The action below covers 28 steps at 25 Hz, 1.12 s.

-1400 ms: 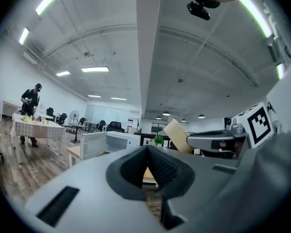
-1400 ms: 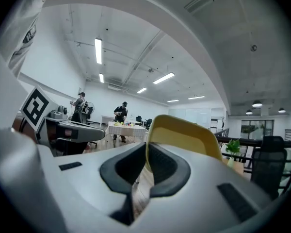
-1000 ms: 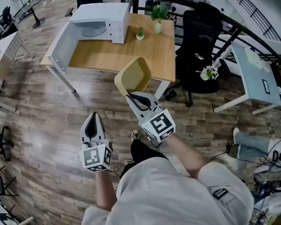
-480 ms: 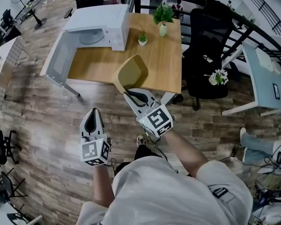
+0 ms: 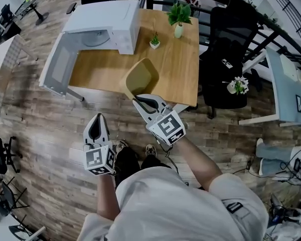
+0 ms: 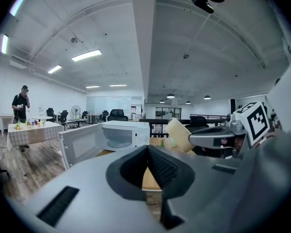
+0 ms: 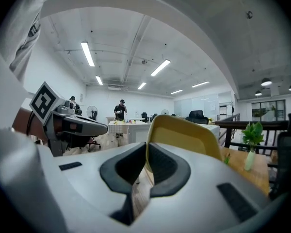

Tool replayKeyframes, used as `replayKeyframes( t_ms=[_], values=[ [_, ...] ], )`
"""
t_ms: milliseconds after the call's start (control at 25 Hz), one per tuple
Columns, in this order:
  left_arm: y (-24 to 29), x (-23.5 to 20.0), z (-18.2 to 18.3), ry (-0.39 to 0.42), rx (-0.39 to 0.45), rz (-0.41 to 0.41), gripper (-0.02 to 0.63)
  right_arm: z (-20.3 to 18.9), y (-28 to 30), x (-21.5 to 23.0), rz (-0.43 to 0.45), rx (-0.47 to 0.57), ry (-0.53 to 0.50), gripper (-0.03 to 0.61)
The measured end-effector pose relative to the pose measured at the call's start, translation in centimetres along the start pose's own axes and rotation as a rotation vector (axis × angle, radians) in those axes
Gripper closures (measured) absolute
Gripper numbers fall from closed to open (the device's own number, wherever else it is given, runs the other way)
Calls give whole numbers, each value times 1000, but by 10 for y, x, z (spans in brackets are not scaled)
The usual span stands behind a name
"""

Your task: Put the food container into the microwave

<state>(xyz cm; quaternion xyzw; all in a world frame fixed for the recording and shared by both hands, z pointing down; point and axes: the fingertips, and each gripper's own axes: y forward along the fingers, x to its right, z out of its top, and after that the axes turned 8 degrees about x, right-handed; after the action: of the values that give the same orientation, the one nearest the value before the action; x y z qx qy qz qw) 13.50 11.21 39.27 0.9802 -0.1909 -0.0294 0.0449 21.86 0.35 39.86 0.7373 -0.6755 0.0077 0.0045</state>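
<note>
My right gripper [image 5: 140, 100] is shut on the near rim of a yellow food container [image 5: 141, 78], which stands tilted up over the front edge of the wooden table [image 5: 175, 59]; the same container [image 7: 184, 135] fills the middle of the right gripper view. The white microwave [image 5: 101, 26] stands at the table's far left with its door [image 5: 57, 69] swung wide open and the glass turntable showing inside. My left gripper [image 5: 95, 126] hangs lower left over the floor, shut and holding nothing. In the left gripper view the microwave [image 6: 117, 134] lies ahead.
Two small potted plants [image 5: 178, 17] [image 5: 154, 39] stand on the table right of the microwave. A black office chair [image 5: 230, 44] is at the table's right side. A second desk [image 5: 286, 79] stands far right. People stand at a distant table [image 7: 120, 109].
The table and microwave have drawn nearer in the head view. The right gripper keeps the container tilted up at the table's front edge; the left gripper has stayed low at the left.
</note>
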Motion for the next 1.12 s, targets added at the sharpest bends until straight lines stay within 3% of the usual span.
replayKeyframes(
  t_ms=[480, 720, 1120],
  values=[
    [71, -70, -13, -52, -7, -8, 601, -18, 94, 21, 45, -76, -52, 555],
    [117, -115, -6, -56, -8, -72, 601, -19, 158, 22, 52, -123, -75, 555],
    [163, -187, -29, -82, -69, -159, 601, -39, 240, 16, 36, -213, -59, 555]
  ],
)
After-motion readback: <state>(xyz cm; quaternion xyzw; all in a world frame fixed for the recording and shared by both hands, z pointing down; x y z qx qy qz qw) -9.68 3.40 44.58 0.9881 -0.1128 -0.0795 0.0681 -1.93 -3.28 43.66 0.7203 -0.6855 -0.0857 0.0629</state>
